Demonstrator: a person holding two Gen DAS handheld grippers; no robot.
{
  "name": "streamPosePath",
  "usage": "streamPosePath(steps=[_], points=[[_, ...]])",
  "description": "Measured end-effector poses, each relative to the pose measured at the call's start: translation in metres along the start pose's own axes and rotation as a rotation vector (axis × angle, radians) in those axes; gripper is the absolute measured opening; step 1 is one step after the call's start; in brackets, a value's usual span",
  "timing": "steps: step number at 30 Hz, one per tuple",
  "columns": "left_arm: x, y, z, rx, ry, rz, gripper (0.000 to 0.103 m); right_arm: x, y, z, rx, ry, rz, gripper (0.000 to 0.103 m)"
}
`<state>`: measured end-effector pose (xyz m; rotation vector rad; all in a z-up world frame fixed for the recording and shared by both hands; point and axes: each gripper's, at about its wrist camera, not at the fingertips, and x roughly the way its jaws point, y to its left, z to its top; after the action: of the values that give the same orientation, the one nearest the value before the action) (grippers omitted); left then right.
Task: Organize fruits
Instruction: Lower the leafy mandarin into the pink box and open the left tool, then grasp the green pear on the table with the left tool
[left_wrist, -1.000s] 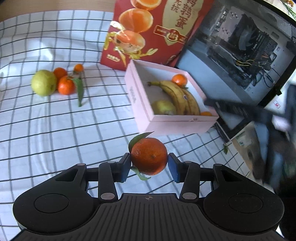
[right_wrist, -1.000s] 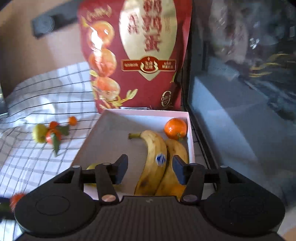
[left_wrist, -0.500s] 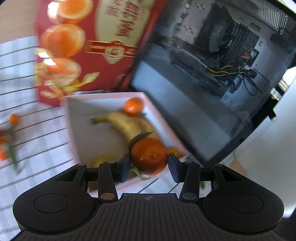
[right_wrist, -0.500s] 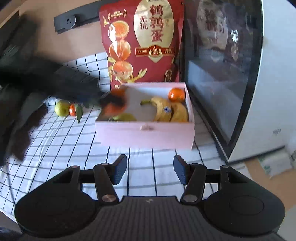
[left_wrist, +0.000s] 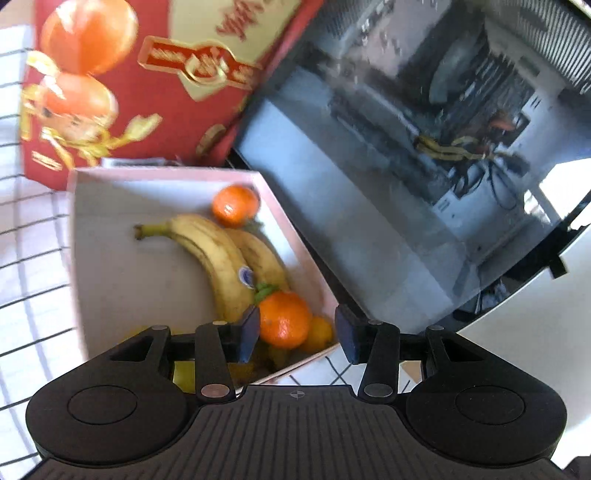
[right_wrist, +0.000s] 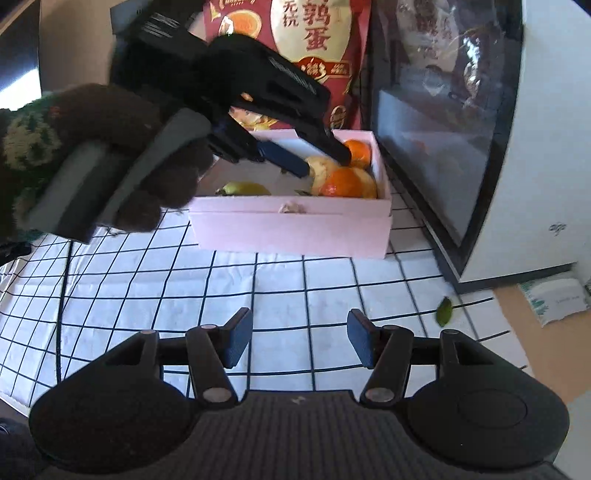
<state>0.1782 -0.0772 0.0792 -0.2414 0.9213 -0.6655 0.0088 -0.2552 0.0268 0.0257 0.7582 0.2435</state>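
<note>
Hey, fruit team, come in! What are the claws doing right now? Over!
Left claw open over the pink box, leafy tangerine against one pad only. Right claw open, empty, above the checked cloth. Nothing in the way.

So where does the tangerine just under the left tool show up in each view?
Left wrist: tangerine low centre, between the open left tool fingers, in the pink box's near corner beside the bananas.
Right wrist: tangerine upper centre, behind the box's front wall.
Shared landmark: the red bag behind the box.
</note>
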Motion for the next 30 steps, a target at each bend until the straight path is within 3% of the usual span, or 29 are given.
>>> streamPosePath(steps=[4, 7, 10, 12, 13, 15, 17, 24, 30], points=[[-0.045, 0.016, -0.01, -0.017, -0.112, 0.057, 0.049, 0.011, 0.008, 0.005, -0.031, 0.008, 0.039, 0.057], [-0.082, 0.036, -0.019, -0.044, -0.222, 0.157, 0.049, 0.02, 0.019, 0.01, -0.068, 0.013, 0.074, 0.057], [-0.11, 0.07, -0.026, -0.111, -0.295, 0.367, 0.049, 0.03, 0.032, 0.013, -0.104, 0.026, 0.117, 0.057], [-0.121, 0.1, -0.03, -0.211, -0.285, 0.544, 0.049, 0.037, 0.042, 0.015, -0.128, 0.036, 0.144, 0.057], [-0.127, 0.118, -0.033, -0.279, -0.287, 0.593, 0.049, 0.04, 0.048, 0.016, -0.141, 0.04, 0.158, 0.058], [-0.141, 0.148, -0.039, -0.39, -0.309, 0.609, 0.049, 0.045, 0.058, 0.017, -0.164, 0.049, 0.182, 0.058], [-0.146, 0.167, -0.042, -0.435, -0.315, 0.622, 0.049, 0.049, 0.066, 0.018, -0.187, 0.057, 0.2, 0.058], [-0.139, 0.199, -0.025, -0.429, -0.306, 0.65, 0.049, 0.06, 0.083, 0.021, -0.219, 0.086, 0.226, 0.059], [-0.137, 0.233, -0.006, -0.583, -0.303, 0.601, 0.05, 0.064, 0.089, 0.02, -0.218, 0.112, 0.224, 0.059]])
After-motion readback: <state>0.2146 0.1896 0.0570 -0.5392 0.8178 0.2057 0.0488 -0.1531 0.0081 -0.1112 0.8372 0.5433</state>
